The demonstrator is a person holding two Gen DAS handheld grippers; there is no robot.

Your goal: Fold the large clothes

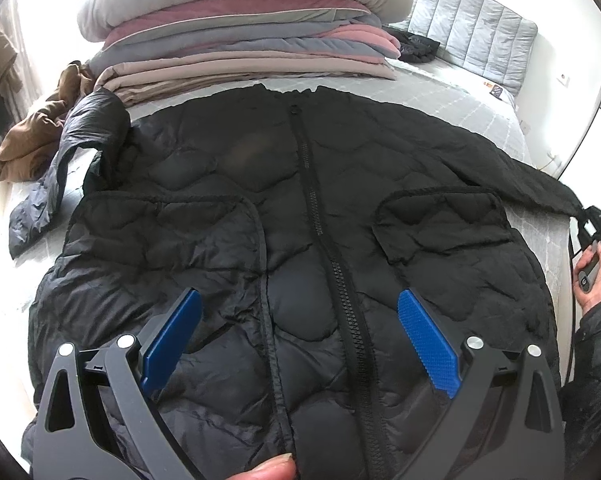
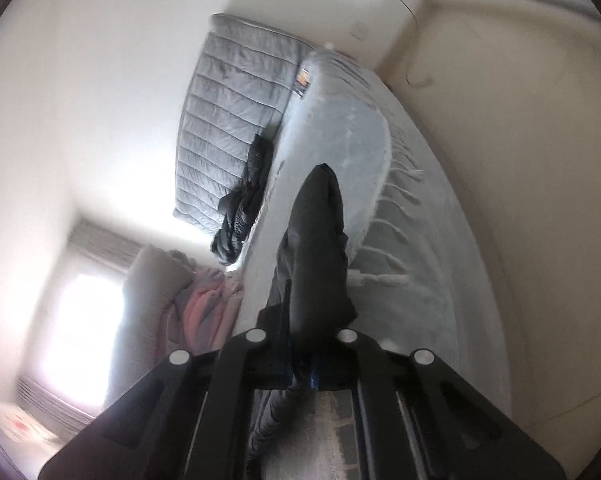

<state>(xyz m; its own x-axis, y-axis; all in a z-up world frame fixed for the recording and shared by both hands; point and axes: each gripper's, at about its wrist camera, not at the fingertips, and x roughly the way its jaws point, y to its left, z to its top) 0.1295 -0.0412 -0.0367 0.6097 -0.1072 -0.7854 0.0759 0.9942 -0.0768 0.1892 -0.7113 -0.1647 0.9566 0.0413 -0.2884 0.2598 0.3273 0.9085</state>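
A black quilted jacket [image 1: 300, 240] lies front-up, zipped, spread across the bed [image 1: 480, 116]. The left gripper [image 1: 300, 340] hovers over its near hem, jaws wide and empty. At the right edge, the right gripper [image 1: 594, 224] has its jaws clamped on the jacket's sleeve end [image 2: 316, 256], lifted off the bed. Folded quilts [image 1: 244, 40] are stacked at the far side.

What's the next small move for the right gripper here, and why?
Probably carry the sleeve inward across the jacket front. The right gripper is shut on the cuff, the jacket lies flat and zipped on the bed, and the left gripper hovers open over the hem.
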